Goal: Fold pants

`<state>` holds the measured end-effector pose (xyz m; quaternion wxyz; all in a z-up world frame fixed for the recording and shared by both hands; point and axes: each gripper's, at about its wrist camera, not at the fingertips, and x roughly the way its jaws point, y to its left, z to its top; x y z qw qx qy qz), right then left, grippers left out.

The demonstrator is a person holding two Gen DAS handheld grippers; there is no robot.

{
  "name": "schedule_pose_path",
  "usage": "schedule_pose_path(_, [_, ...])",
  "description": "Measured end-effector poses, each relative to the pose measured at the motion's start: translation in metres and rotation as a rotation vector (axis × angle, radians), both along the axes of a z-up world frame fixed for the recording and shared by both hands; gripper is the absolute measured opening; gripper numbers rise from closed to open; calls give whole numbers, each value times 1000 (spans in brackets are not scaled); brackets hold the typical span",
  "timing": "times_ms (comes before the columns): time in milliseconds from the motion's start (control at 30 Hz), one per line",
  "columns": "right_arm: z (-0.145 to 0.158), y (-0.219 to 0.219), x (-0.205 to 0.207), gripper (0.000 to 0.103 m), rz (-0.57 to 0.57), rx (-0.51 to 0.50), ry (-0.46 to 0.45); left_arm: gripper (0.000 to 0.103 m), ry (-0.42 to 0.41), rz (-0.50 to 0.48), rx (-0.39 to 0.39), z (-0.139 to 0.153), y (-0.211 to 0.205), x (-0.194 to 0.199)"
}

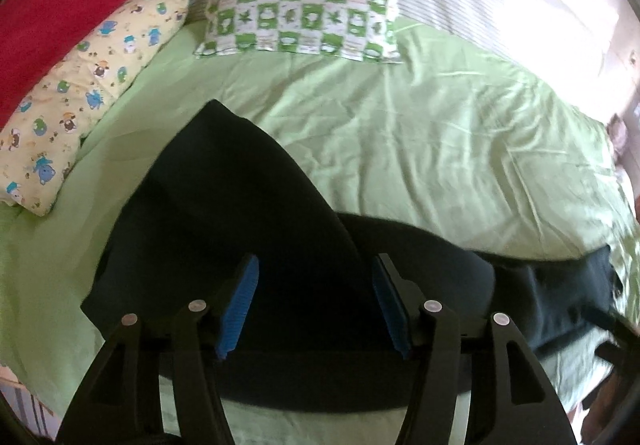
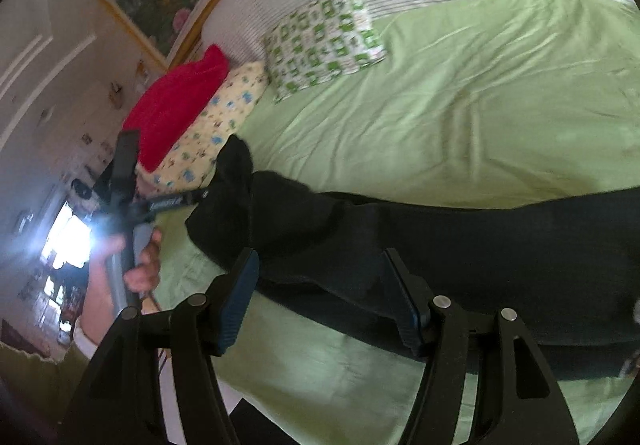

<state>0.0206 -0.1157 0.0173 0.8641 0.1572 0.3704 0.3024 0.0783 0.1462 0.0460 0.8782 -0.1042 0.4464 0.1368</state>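
- In the left wrist view, dark pants (image 1: 248,205) of soft, matte cloth are seen spread on a pale green sheet (image 1: 440,133) that is smooth with shallow creases.
- One part of the pants is raised into a rounded peak toward the pillows; a long leg is laid out to the right across the sheet.
- A green-and-white checked pillow (image 1: 308,1) is seen lying flat at the head of the bed, a yellow pillow (image 1: 88,85) printed with small animals at the left, and a fuzzy red blanket (image 1: 56,17) resting on it.
- The left gripper (image 1: 314,305) is seen wide open, its ribbed blue pads (image 1: 238,309) apart over the dark cloth; nothing is clamped between them, and whether the cloth is touched cannot be told.
- In the right wrist view, the pants (image 2: 460,245) are seen as a long dark band across the green sheet (image 2: 460,105), bunched into a lumpy heap at the left end.
- The right gripper (image 2: 322,301) is likewise held wide open, its fingers set over the near edge of the pants, with nothing gripped.
- At the left edge, a hand (image 2: 140,265) is seen wrapped around the handle of the other gripper.
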Motion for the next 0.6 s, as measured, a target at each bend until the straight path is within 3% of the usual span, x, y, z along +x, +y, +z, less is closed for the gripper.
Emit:
schedule_pose_path(300, [-5, 73, 13, 65, 162, -99, -35, 68, 83, 119, -3, -6, 25, 44])
schedule_pose_path(500, [-13, 120, 13, 65, 228, -297, -120, 67, 132, 168, -9, -20, 38, 59])
schedule_pose_path(567, [-19, 129, 14, 65, 248, -359, -138, 55, 138, 169, -8, -23, 40, 59])
schedule_pose_path(600, [-24, 134, 13, 65, 253, -408, -152, 41, 141, 161, -18, -25, 41, 58])
